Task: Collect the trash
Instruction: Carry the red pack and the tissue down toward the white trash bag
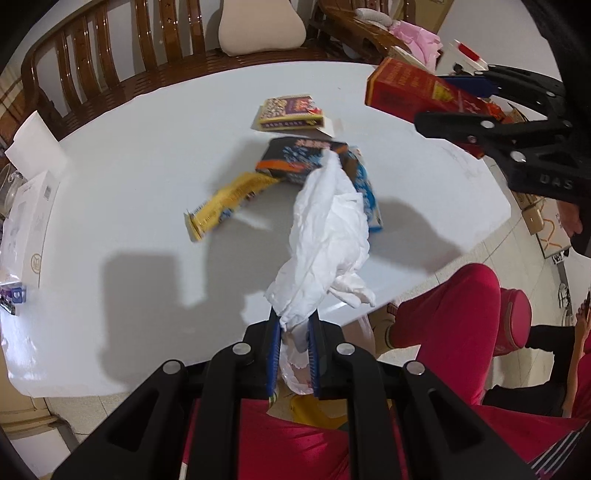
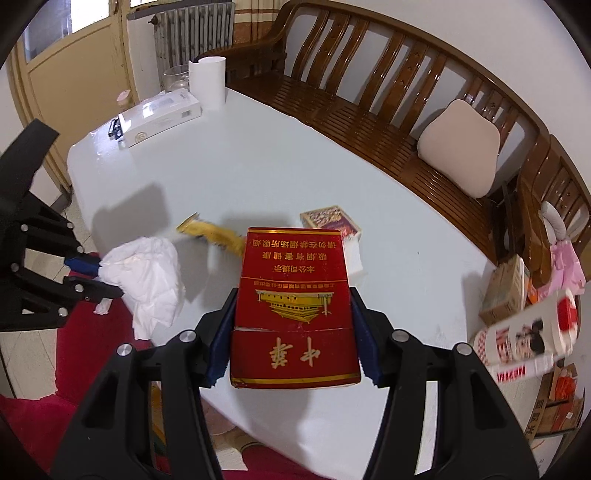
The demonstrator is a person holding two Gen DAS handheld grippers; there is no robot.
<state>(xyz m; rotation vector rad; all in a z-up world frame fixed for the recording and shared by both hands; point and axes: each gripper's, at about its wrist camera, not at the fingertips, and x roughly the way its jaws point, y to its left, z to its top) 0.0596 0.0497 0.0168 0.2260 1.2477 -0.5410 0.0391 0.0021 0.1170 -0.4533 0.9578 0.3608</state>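
White table [image 2: 258, 166], wooden bench [image 2: 369, 92], beige cushion [image 2: 458, 147], radiator [image 2: 192, 29]

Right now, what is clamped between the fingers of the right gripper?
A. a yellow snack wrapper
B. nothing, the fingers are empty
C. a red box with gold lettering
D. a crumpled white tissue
C: in the right wrist view the right gripper has its blue pads pressed against both sides of the red box, held clear of the table, while the left gripper pinches the white tissue.
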